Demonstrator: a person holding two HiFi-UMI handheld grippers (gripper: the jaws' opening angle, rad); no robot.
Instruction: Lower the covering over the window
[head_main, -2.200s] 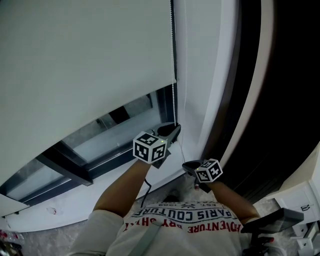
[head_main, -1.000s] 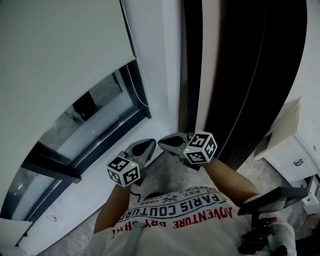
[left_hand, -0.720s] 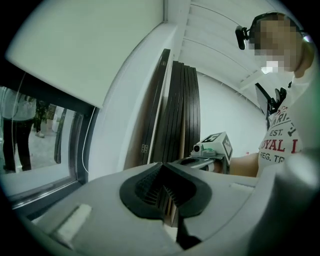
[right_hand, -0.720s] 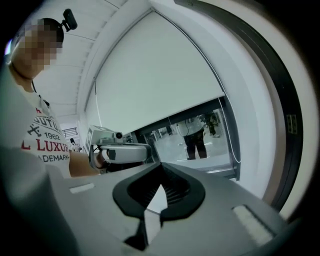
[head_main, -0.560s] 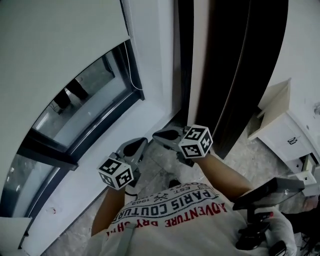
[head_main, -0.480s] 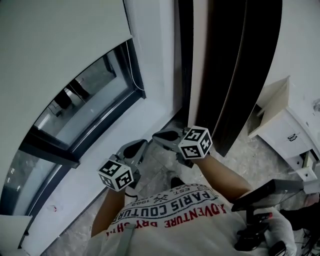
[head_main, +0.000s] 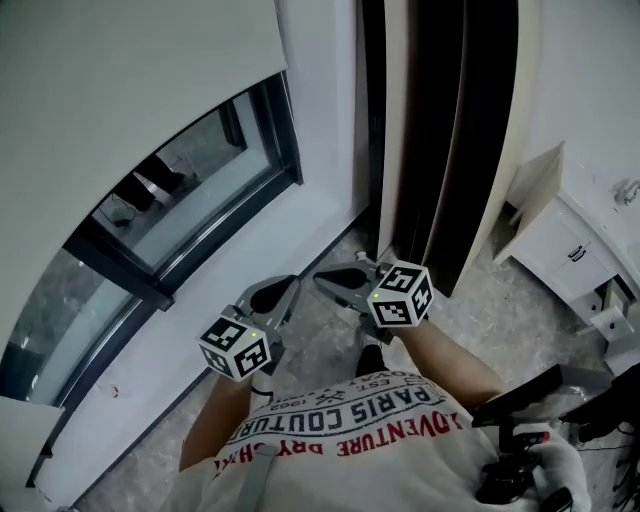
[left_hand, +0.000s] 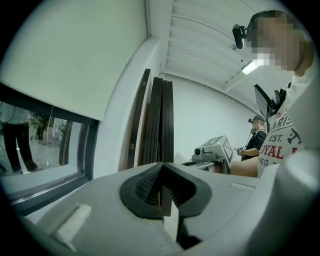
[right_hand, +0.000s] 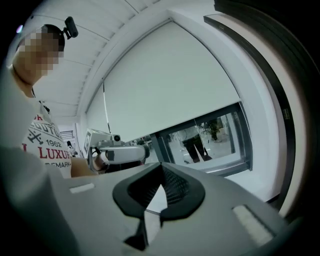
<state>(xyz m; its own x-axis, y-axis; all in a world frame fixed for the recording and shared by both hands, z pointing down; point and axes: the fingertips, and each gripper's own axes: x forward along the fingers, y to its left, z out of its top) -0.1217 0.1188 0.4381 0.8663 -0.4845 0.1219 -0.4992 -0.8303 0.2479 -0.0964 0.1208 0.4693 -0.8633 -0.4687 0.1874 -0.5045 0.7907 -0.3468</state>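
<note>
Head view: I hold my left gripper (head_main: 276, 296) and right gripper (head_main: 338, 281) side by side above the floor (head_main: 500, 330), near the wall under the window (head_main: 185, 190). The roller blind (head_main: 120, 80) covers the window's upper part; glass shows below its bottom edge.

Left gripper view: jaws pressed together, nothing between.

Right gripper view: jaws pressed together, empty; the blind hangs ahead.

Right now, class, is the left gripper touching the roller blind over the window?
Apart. In the head view the left gripper sits low by the person's waist, with bare window glass and white sill between it and the roller blind.
</note>
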